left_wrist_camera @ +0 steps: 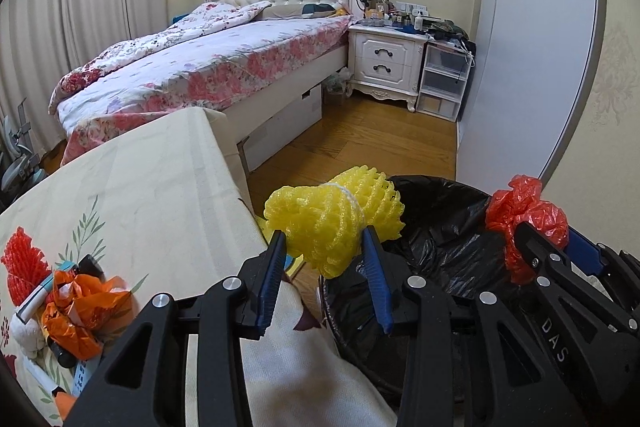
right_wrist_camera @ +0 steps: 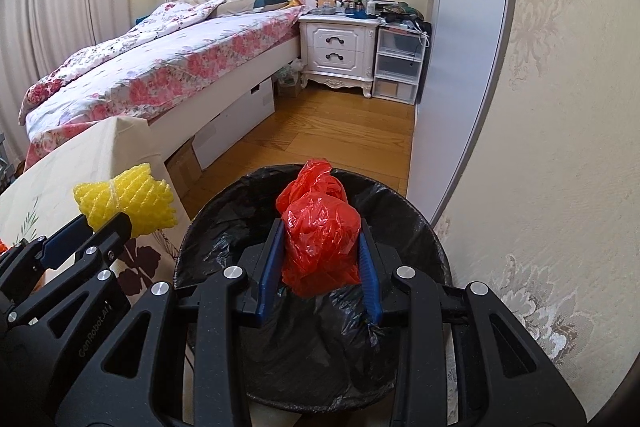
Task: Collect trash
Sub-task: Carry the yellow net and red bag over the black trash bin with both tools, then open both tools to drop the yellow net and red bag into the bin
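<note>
Poised over the black-lined bin [right_wrist_camera: 312, 307]: right tongs [right_wrist_camera: 320, 259] clamping a red plastic bag [right_wrist_camera: 320, 247], left tongs [left_wrist_camera: 326, 251] gripping yellow foam netting [left_wrist_camera: 332, 215], more litter [left_wrist_camera: 76, 315] waiting lower left on the tabletop [left_wrist_camera: 160, 187].

Both wrist views face bed [left_wrist_camera: 208, 67], close above bin [right_wrist_camera: 400, 211]

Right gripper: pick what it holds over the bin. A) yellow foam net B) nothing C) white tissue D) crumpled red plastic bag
D: the right gripper is shut on the crumpled red plastic bag, above the black-lined bin; the yellow foam net sits in the left gripper.
</note>
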`<action>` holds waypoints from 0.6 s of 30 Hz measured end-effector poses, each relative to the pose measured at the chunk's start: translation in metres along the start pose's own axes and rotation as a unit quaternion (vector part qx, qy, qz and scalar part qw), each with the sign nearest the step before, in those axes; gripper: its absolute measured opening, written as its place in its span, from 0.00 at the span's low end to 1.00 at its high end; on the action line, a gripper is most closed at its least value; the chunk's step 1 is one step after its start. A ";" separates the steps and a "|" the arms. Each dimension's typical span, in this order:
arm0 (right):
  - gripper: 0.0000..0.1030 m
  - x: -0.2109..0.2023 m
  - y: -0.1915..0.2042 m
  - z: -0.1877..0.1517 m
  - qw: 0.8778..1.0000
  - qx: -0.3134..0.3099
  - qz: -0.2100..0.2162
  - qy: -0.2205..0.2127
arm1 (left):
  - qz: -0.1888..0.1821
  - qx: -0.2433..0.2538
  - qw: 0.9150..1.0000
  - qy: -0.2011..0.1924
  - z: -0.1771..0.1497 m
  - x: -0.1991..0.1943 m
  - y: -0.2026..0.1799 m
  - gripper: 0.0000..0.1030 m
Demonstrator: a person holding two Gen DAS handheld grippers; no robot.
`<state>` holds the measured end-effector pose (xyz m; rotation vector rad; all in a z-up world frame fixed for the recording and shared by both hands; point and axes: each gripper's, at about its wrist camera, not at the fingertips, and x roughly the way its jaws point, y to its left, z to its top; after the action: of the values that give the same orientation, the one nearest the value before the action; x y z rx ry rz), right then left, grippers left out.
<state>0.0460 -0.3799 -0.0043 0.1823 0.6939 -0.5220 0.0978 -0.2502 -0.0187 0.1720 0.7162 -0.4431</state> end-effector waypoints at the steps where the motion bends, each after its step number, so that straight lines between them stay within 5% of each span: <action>1: 0.33 0.000 -0.001 0.000 1.000 0.001 -0.002 -0.001 | 0.000 0.001 1.000 0.001 0.000 0.001 -0.001 0.38; 4: 0.40 0.002 -0.004 0.002 1.000 0.007 -0.007 -0.001 | -0.006 -0.001 1.000 0.004 0.001 0.003 -0.001 0.45; 6: 0.48 0.003 -0.005 0.003 1.000 0.010 -0.010 -0.002 | -0.007 0.001 1.000 0.005 0.001 0.004 -0.002 0.59; 18: 0.58 -0.003 -0.008 0.001 1.000 0.011 -0.025 -0.010 | -0.001 -0.009 1.000 0.002 -0.001 -0.002 0.001 0.72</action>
<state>0.0409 -0.3856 -0.0012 0.1809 0.6757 -0.5792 0.0963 -0.2480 -0.0179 0.1554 0.7237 -0.4372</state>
